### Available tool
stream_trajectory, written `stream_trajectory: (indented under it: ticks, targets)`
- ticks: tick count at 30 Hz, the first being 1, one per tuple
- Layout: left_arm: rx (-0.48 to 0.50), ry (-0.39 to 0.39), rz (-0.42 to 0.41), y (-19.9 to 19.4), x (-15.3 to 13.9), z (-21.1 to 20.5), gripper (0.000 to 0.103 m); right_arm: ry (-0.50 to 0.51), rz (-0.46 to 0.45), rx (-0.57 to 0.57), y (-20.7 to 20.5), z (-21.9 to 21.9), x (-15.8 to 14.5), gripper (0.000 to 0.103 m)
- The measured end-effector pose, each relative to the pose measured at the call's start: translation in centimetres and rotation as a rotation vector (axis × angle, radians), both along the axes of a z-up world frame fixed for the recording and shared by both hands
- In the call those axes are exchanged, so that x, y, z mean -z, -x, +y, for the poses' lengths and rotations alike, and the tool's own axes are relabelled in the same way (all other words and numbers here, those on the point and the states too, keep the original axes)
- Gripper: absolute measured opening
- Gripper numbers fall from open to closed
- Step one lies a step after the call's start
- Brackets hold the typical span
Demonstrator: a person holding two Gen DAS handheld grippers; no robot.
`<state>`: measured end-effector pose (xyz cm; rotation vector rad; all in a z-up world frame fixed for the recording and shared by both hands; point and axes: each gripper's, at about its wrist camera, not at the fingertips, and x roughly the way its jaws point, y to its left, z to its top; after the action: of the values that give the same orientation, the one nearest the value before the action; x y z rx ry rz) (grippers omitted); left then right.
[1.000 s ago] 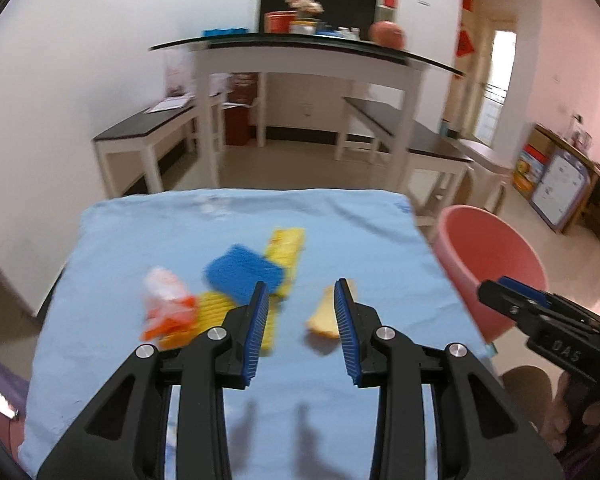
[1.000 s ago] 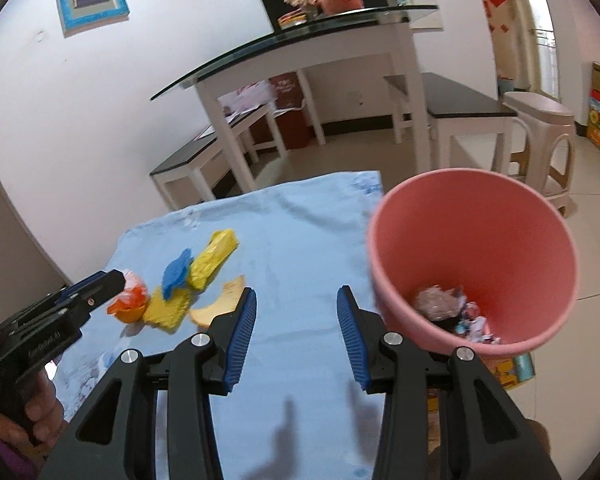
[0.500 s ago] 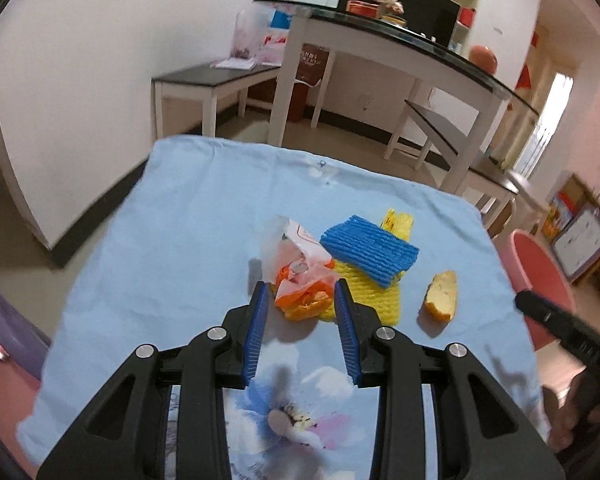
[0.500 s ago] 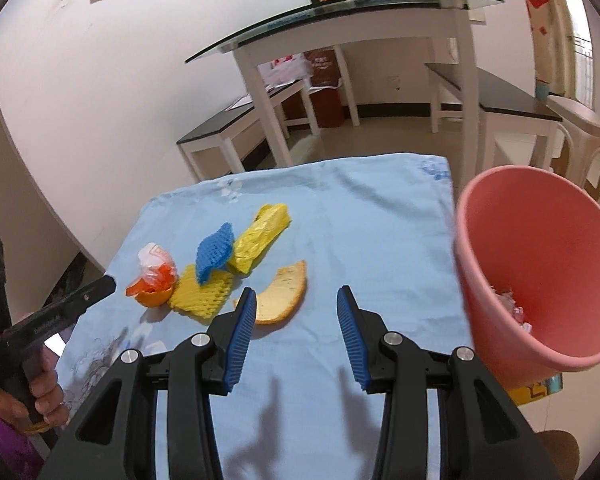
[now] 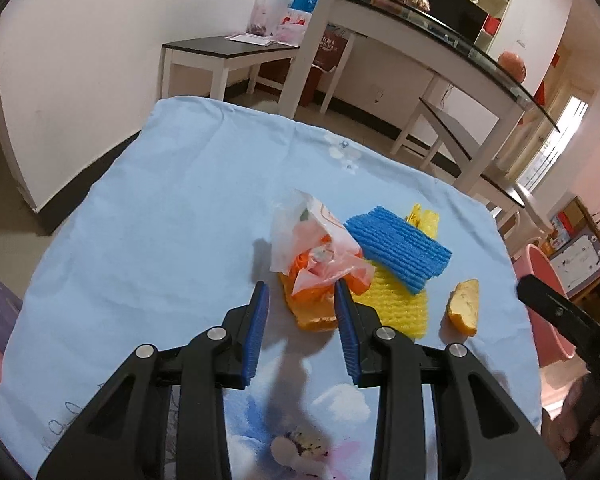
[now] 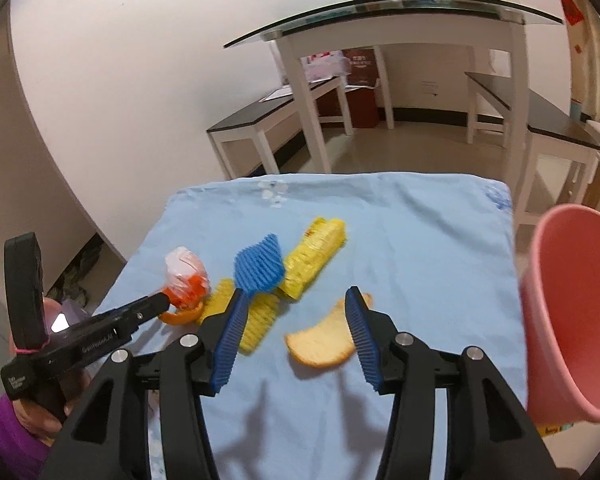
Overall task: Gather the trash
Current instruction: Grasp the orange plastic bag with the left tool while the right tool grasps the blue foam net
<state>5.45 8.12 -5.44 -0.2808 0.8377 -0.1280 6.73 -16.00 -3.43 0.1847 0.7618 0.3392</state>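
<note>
The crumpled plastic wrapper (image 5: 316, 240) with orange peel (image 5: 314, 312) under it sits near the middle of the bench, and my left fingers (image 5: 302, 334) stand open on either side of its near edge, the right pad close against the plastic; I cannot tell whether it touches. Just to its right lie the yellow foam net (image 5: 396, 304) and, overlapping it, the blue foam net (image 5: 400, 250), with a second yellow net (image 5: 424, 216) behind. A bread slice (image 5: 466, 306) lies apart, nearer the bench's right edge.

My right fingers (image 6: 296, 336) are open too and grip nothing, hovering over the near end of the bread slice (image 6: 324, 344), which shows between the pads. The pink bucket (image 6: 572, 312) stands beyond the right edge of the bench, its rim level with the cloth.

The blue cloth (image 5: 172, 208) is bare on the left half and along the far edge, and the stretch nearest me is bare as well. Past the far edge stand a glass-topped table (image 6: 400, 8) and low white benches (image 6: 272, 120).
</note>
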Motion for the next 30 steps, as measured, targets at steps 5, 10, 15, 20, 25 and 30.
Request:
stream_trajectory:
  ticks: [5,10,15,20,25,30]
  targets:
    - [0.025,0.005,-0.034,-0.1,-0.3,0.0,0.016,0.011,-0.003,-0.034,-1.6,1.6,-0.1,0.05]
    - [0.034,-0.006,-0.036,-0.2,-0.2,-0.1,0.004,0.053,0.016,-0.053,-3.6,3.4,0.8,0.05]
    - [0.031,-0.005,-0.051,0.0,-0.5,0.2,0.003,0.085,0.061,-0.074,-5.3,4.9,2.1,0.035]
    - [0.027,-0.011,-0.068,0.4,-1.0,0.7,0.003,0.099,0.117,-0.072,-6.4,5.6,3.4,0.01]
    - [0.013,-0.009,-0.083,0.8,-1.7,1.2,0.003,0.066,0.116,-0.072,-5.9,5.5,3.2,0.005]
    - [0.012,-0.012,-0.107,1.2,-2.7,1.1,0.003,0.021,0.079,-0.052,-4.1,4.3,1.6,0.004]
